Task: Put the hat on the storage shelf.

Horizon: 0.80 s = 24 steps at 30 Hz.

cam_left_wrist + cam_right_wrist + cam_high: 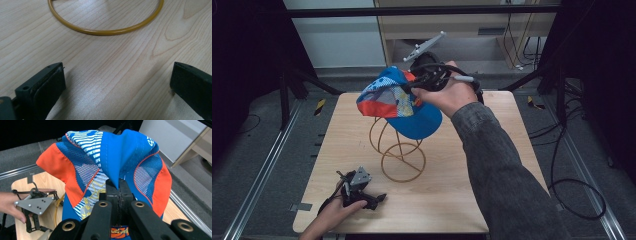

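Right gripper view, cap (117,152) lettering unreadable

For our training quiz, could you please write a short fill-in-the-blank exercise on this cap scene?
1. The right gripper is shut on a fold of the ____.
2. The left gripper rests on the table with its jaws ____.
3. The wire stand ends in a round ____ lying flat on the table.

Missing words: cap; open; ring
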{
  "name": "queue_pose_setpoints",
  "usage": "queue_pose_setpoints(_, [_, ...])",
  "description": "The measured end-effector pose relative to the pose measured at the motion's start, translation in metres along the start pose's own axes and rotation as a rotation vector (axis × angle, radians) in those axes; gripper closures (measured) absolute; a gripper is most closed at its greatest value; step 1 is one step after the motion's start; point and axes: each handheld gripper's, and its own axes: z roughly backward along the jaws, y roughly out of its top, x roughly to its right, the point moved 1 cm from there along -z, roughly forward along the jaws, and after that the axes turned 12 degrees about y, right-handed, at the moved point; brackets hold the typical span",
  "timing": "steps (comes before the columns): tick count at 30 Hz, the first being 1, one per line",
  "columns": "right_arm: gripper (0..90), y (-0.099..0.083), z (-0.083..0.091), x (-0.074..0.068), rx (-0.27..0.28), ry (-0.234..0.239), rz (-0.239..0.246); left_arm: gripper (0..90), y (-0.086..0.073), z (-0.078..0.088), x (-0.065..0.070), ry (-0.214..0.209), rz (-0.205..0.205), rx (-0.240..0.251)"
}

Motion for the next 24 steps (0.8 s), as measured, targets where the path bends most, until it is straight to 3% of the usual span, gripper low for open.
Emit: queue_pose_setpoints(24, [89.9, 0.011, -0.059, -0.009, -0.098, 0.063, 0.035, 0.0, -0.001, 0.001, 0.000, 0.003, -0.002, -0.001])
